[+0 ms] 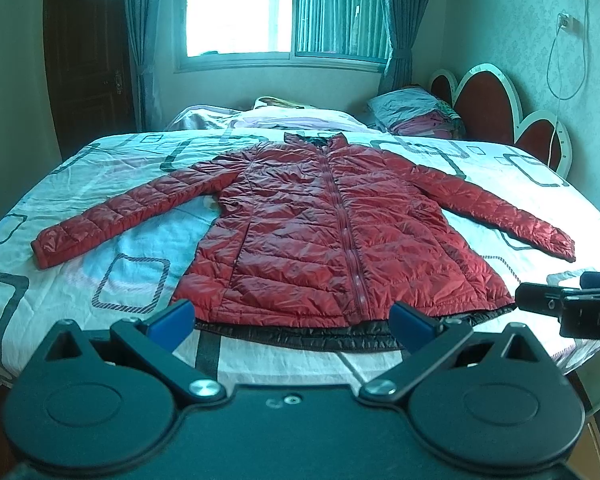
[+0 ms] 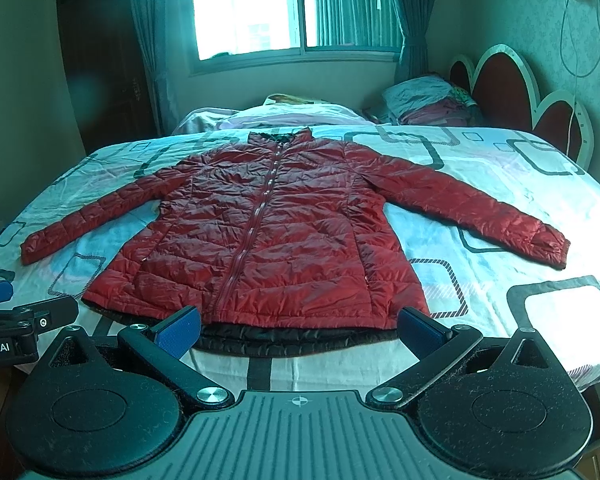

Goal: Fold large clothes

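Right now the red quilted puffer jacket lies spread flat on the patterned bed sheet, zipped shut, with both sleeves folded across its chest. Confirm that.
Not quite. The red quilted puffer jacket does lie flat and zipped on the patterned bed sheet, but both sleeves are stretched outward to the sides, not folded across its chest. The right wrist view shows this.

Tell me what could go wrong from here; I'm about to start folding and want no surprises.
1. The shiny red quilted puffer jacket looks slick, so the open left claw and right claw may lose their pinch.
2. A dark lining layer peeks out under the hem; a pinch there might catch only one layer.
3. The spread sleeves may drag and rumple the patterned bedsheet.
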`<state>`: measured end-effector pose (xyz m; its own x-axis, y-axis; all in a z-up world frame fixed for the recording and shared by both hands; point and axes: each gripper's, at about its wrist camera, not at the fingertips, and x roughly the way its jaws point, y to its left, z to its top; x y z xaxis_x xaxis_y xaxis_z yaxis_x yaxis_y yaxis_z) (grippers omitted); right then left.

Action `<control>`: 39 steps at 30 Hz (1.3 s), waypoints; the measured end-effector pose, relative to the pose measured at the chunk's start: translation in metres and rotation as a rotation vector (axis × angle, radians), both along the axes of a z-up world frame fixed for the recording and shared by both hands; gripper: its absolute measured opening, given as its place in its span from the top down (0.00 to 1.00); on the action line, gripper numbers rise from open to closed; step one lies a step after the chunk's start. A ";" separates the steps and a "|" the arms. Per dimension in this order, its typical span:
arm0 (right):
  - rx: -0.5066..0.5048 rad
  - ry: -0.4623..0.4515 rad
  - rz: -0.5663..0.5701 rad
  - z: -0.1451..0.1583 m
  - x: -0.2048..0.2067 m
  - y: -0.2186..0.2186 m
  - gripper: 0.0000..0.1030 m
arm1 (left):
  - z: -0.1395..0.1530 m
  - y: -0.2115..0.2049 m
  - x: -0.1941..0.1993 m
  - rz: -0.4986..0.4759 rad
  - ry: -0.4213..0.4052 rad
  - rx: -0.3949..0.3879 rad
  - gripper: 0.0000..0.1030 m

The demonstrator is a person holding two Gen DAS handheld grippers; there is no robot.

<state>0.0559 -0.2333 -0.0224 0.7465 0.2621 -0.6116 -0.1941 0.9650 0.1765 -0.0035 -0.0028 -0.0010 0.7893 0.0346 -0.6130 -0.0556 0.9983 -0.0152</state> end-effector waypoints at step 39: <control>0.039 -0.046 -0.137 -0.020 0.092 -0.034 0.00 | -0.013 -0.007 0.111 -0.062 0.057 -0.118 0.00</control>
